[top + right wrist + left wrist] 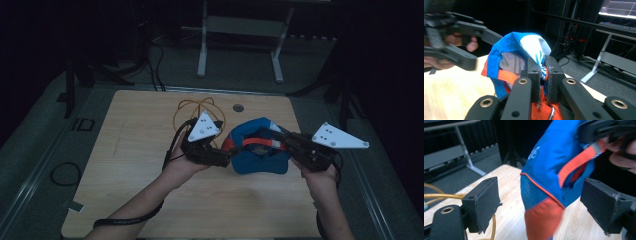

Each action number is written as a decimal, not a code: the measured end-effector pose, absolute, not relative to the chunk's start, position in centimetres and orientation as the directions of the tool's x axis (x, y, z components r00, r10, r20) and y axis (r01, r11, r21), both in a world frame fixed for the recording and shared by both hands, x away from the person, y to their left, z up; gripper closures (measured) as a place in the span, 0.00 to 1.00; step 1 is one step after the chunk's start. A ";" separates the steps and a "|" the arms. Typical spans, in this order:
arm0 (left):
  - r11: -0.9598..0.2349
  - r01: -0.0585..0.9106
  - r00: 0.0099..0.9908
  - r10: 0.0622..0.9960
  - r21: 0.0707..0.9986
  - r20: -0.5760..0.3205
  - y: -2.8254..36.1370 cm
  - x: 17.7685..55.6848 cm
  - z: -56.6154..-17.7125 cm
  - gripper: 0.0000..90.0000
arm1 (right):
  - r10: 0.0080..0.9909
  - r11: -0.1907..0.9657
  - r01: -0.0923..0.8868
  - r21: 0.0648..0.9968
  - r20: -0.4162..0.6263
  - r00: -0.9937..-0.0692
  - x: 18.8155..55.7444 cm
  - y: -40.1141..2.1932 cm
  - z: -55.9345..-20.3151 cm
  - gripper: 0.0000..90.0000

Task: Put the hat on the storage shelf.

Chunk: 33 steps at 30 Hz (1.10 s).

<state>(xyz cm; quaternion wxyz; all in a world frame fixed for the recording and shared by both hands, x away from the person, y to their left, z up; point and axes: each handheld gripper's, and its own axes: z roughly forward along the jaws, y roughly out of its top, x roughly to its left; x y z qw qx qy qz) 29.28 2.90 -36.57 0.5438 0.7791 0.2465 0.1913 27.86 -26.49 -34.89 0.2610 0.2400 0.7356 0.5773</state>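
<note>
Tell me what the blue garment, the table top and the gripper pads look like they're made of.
Garment: likely thin synthetic sports fabric, slightly shiny, with orange trim and a white mesh lining in the right gripper view. Table top: pale wood or wood-look laminate, matte, with visible grain lines. Pads: black foam or soft rubber, dull, with rough, frayed edges.

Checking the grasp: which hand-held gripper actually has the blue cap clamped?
The right hand-held gripper: its jaws are shut on the blue cap. The left hand-held gripper has its jaws wide apart around the cap's edge.
</note>
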 end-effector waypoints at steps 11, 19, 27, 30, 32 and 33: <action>-0.298 0.157 0.828 0.559 0.942 0.039 1.7 29.2 -36.8 0.45 | 0.595 0.247 0.015 0.969 -0.140 -0.792 26.1 -24.8 -34.8 0.93; -0.335 0.176 0.819 0.572 0.926 0.052 0.9 29.1 -37.0 0.80 | 0.578 0.258 0.024 0.966 -0.134 -0.805 25.6 -23.9 -35.6 0.93; -0.357 0.108 0.807 0.576 0.928 0.127 0.7 28.7 -37.0 0.99 | 0.551 0.255 0.039 0.966 -0.112 -0.827 24.6 -23.5 -36.2 0.93; -0.372 0.064 0.813 0.557 0.926 0.168 0.7 28.3 -36.8 0.99 | 0.543 0.254 0.034 0.967 -0.113 -0.832 23.9 -23.4 -36.3 0.92; -0.372 0.045 0.823 0.540 0.927 0.177 0.7 28.2 -36.7 0.99 | 0.540 0.251 0.039 0.967 -0.107 -0.835 23.5 -23.5 -36.3 0.92; -0.380 0.034 0.827 0.531 0.924 0.188 0.8 28.2 -36.6 0.99 | 0.537 0.251 0.042 0.967 -0.103 -0.837 23.3 -23.5 -36.3 0.92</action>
